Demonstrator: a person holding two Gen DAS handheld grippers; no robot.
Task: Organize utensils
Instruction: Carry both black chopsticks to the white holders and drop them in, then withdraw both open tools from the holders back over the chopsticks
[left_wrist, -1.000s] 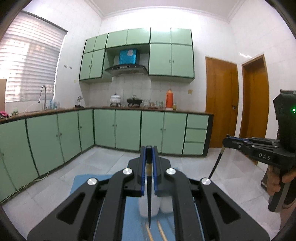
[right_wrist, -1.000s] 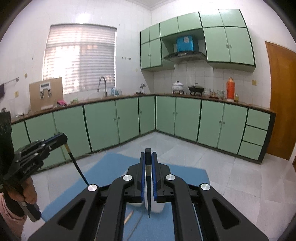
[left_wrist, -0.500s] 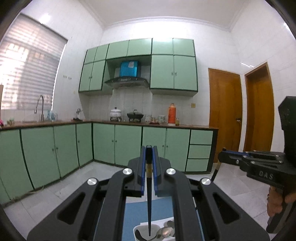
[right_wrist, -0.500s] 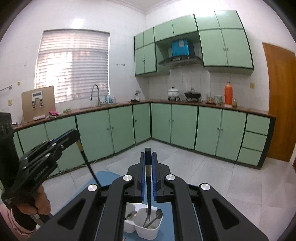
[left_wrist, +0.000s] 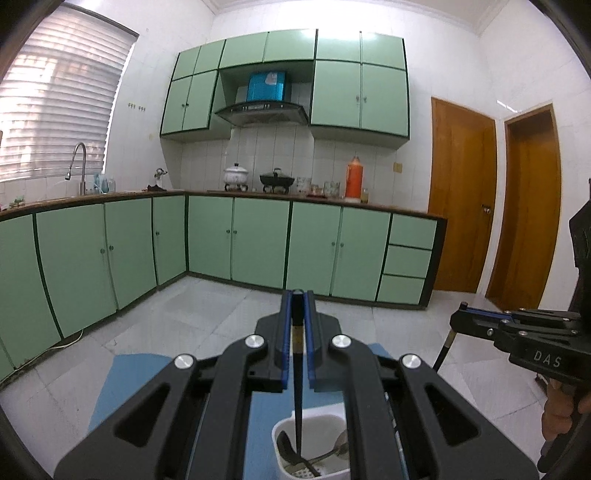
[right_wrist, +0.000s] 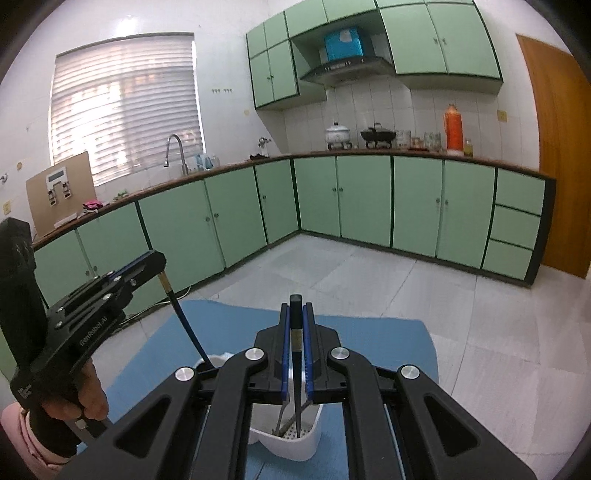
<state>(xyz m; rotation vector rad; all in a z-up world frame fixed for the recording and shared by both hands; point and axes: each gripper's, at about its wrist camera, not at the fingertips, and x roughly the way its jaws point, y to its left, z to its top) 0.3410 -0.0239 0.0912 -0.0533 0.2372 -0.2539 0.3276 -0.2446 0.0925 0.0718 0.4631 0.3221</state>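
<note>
- Chopsticks: each of the two hand-held grippers clamps one dark chopstick, point down, over a white utensil holder.
- Left gripper (left_wrist: 297, 321), lower centre of its own view, has its jaws closed tight on a chopstick (left_wrist: 297, 406) whose tip reaches into the utensil holder (left_wrist: 310, 448), where a spoon (left_wrist: 286, 450) already lies.
- Right gripper (right_wrist: 296, 325) likewise pinches its own chopstick (right_wrist: 296, 391), its tip low inside the holder's near compartment.
- The holder stands on a blue mat (right_wrist: 236, 332) on a pale tiled floor, at the bottom of both frames.
- Step in hand, as I judge it: dropping both chopsticks into the holder. Next, each gripper needs to open and lift away.
- Readable writing: "DAS" on the right gripper's side, at the right edge of the left view.
</note>
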